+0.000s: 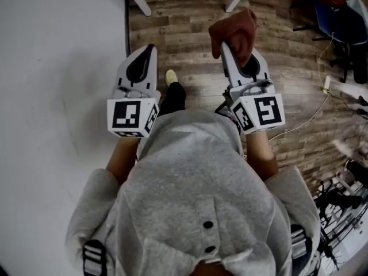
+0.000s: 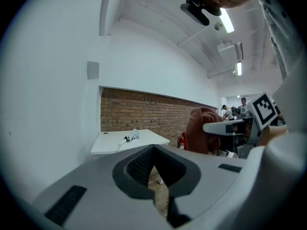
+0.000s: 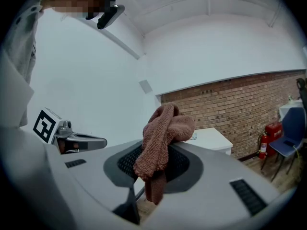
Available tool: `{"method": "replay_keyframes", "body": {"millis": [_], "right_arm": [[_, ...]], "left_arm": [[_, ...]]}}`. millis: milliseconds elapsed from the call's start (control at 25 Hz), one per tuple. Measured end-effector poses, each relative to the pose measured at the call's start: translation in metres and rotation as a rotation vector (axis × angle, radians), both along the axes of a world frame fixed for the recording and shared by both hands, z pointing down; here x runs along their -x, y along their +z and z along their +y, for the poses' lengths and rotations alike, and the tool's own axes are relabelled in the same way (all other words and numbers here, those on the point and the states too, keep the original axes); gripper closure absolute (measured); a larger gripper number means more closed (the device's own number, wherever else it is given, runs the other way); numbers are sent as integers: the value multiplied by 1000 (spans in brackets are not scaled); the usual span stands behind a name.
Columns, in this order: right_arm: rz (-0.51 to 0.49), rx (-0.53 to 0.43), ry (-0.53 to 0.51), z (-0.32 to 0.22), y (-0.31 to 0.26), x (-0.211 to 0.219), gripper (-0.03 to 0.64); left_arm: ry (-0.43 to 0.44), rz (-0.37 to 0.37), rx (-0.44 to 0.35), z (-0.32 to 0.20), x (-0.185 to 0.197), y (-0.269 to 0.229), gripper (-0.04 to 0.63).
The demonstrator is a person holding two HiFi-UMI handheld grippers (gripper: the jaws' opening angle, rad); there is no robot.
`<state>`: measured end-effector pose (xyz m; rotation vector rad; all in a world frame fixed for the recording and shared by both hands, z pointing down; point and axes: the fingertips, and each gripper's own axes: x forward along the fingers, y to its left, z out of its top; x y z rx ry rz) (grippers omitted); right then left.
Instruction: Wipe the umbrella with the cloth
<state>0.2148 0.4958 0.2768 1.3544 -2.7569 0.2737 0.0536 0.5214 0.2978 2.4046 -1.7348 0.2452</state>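
1. While the cloth (image 1: 234, 30) is pinched in the right gripper (image 1: 231, 46), the fingers are squeezed tight on it. Most of the cloth hangs out in a soft lump.
2. The left gripper (image 1: 150, 49) has its fingers pressed together with nothing in them.
3. The umbrella (image 2: 130, 136) looks like the small folded thing on the white table (image 2: 108, 143) by the brick wall (image 2: 144, 111). It is well away from both grippers and too tiny to be sure.
4. The step now, I think, is getting over to that table. To do it well, keep the right fingers tight so the cloth does not slip out.
5. At the table, the empty left gripper could hold the umbrella down so it does not roll when the cloth rubs it.
6. The floor (image 1: 190, 22) is brown wood, and cables (image 1: 313, 117) lie on it at the right, so step with care. The side wall (image 2: 48, 104) is plain white.
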Motion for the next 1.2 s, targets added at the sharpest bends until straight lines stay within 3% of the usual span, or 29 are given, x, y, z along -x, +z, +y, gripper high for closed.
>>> {"method": "replay_keyframes", "body": {"millis": [280, 640, 960, 1200], "right_arm": [[20, 49, -7, -86, 10, 52, 518], [41, 55, -18, -155, 4, 124, 518], [64, 62, -10, -180, 14, 170, 518], [75, 52, -6, -197, 1, 179, 518]], "left_arm": [[11, 5, 40, -88, 49, 6, 580], [25, 29, 52, -157, 113, 8, 580], [39, 52, 63, -184, 151, 25, 580], [28, 62, 70, -197, 165, 20, 580]]}}
